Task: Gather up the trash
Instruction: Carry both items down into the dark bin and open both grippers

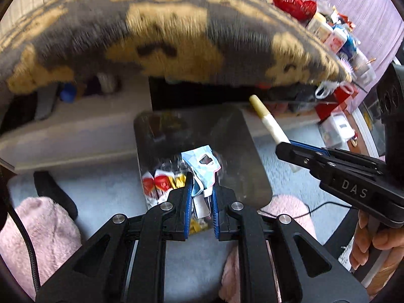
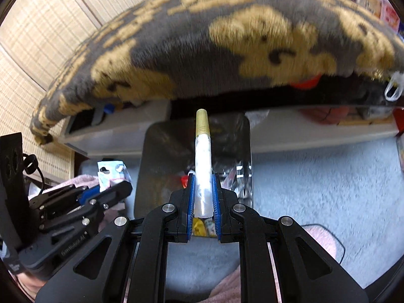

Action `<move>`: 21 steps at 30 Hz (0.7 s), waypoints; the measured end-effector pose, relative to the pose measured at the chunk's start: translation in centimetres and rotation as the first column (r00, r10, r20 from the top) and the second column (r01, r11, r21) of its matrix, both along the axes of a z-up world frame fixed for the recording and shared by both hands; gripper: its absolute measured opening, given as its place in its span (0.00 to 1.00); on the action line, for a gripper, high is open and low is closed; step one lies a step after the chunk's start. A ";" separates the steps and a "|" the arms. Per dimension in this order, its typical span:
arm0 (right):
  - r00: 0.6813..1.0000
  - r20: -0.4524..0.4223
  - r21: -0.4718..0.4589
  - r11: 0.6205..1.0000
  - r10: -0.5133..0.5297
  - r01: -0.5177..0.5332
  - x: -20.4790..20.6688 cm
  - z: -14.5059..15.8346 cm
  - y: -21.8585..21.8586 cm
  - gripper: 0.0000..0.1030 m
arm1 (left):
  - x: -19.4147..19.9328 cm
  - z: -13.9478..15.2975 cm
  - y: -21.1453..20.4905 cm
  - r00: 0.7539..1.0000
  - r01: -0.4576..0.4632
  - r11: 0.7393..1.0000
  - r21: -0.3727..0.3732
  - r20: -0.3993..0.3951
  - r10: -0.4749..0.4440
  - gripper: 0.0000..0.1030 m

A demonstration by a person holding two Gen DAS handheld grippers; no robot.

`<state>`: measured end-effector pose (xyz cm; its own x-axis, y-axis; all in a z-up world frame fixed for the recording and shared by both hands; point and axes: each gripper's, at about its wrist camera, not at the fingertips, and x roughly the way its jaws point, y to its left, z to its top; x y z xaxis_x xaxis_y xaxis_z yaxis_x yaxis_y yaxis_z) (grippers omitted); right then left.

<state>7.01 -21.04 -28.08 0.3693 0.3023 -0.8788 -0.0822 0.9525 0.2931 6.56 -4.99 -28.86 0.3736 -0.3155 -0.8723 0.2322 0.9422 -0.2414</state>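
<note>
Clamping a crumpled pale-blue wrapper (image 1: pixel 202 169) in my left gripper (image 1: pixel 202 197), I have its 2 blue pads nearly together on the paper. My right gripper (image 2: pixel 203 199) is closed on a white tube (image 2: pixel 203 174) with a gold cap, pointing straight ahead. Directly beyond and below both grippers sits the dark bin (image 1: pixel 252 156), with wrappers inside.

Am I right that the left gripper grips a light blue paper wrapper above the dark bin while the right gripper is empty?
Not quite: the right gripper is not empty. The right wrist view shows it shut on a white tube with a gold cap. The left gripper does grip the light blue paper wrapper above the dark bin.
</note>
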 end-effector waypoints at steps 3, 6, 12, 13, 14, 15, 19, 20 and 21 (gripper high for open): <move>1.000 -0.030 -0.012 1.000 -0.002 0.002 0.5 -1.1 0.2 0.14 | 0.4 -1.7 -0.2 0.999 0.001 1.000 -0.001 -0.047 -0.001 0.12; 0.999 -0.037 -0.021 1.000 -0.006 0.005 1.2 -1.3 0.3 0.14 | 0.8 -2.7 -0.4 0.997 -0.001 1.000 -0.003 -0.076 0.000 0.12; 0.999 -0.050 -0.024 1.000 -0.011 0.010 2.3 -1.9 1.0 0.16 | 1.8 -3.1 -0.3 0.996 -0.005 1.000 -0.015 -0.088 0.004 0.17; 0.999 -0.051 -0.026 1.000 -0.015 0.014 2.5 -1.9 1.1 0.17 | 1.9 -3.0 -0.3 0.996 -0.007 1.000 -0.012 -0.088 0.006 0.21; 0.998 -0.052 -0.028 0.999 -0.019 0.017 2.6 -2.0 1.0 0.17 | 2.1 -3.0 -0.4 0.996 -0.009 1.000 -0.009 -0.088 0.008 0.24; 0.998 -0.053 -0.030 0.999 -0.023 0.022 2.7 -2.0 1.0 0.17 | 2.1 -2.9 -0.3 0.996 -0.010 1.000 -0.008 -0.088 0.009 0.26; 0.998 -0.042 -0.030 0.998 -0.051 0.049 3.0 -1.6 0.3 0.44 | 2.0 -2.3 0.2 0.997 -0.022 1.000 -0.005 -0.076 0.021 0.40; 0.998 -0.036 -0.027 0.998 -0.056 0.055 2.9 -1.4 0.1 0.46 | 2.0 -2.1 0.3 0.997 -0.024 1.000 -0.003 -0.072 0.024 0.47; 0.998 -0.030 -0.026 0.998 -0.060 0.059 2.9 -1.1 -0.1 0.46 | 1.9 -1.9 0.4 0.998 -0.027 1.000 -0.001 -0.065 0.027 0.49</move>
